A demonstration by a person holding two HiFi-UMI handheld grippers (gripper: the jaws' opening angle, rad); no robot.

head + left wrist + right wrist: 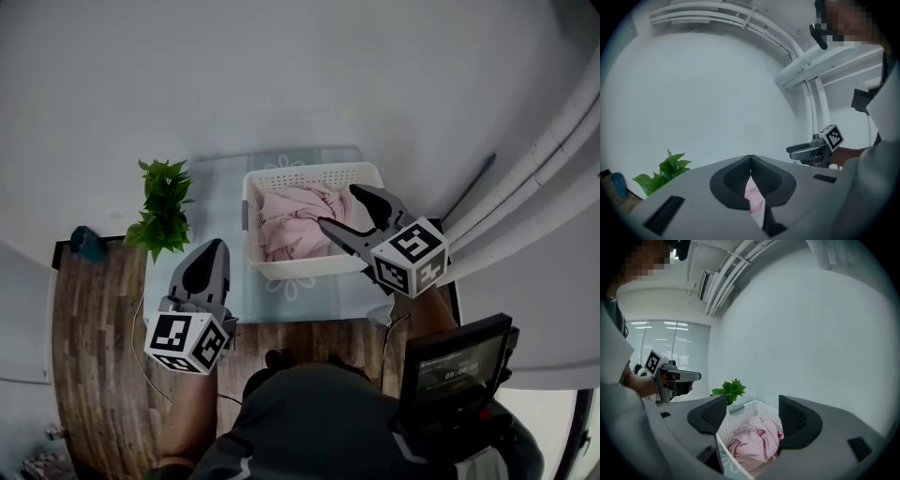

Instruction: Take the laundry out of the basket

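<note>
A white slatted basket [309,174] stood on a pale blue flowered mat [217,192] that covered the far part of a wood-grain table [94,319], toward the mat's right edge and close to the wall; the pink laundry [292,223] lay bunched inside it, filling most of the bottom and staying below the rim; none of it had been lifted out. The right gripper [339,207] hung over the basket's near right corner, tilted slightly downward, its jaws spread wide apart with nothing pressed between the pads; in the right gripper view the laundry showed beyond the gap, apart from both pads. The left gripper [216,246] was held level above the mat's near left part, just beside the basket's left wall and clear of it; its jaws were closed with the tips meeting, and no cloth was gripped; only a sliver of pink showed through the slit behind the tips in the left gripper view. A leafy green plant [164,206] stood at the mat's far left edge; a small teal object [86,242] sat near the table's far left corner.
</note>
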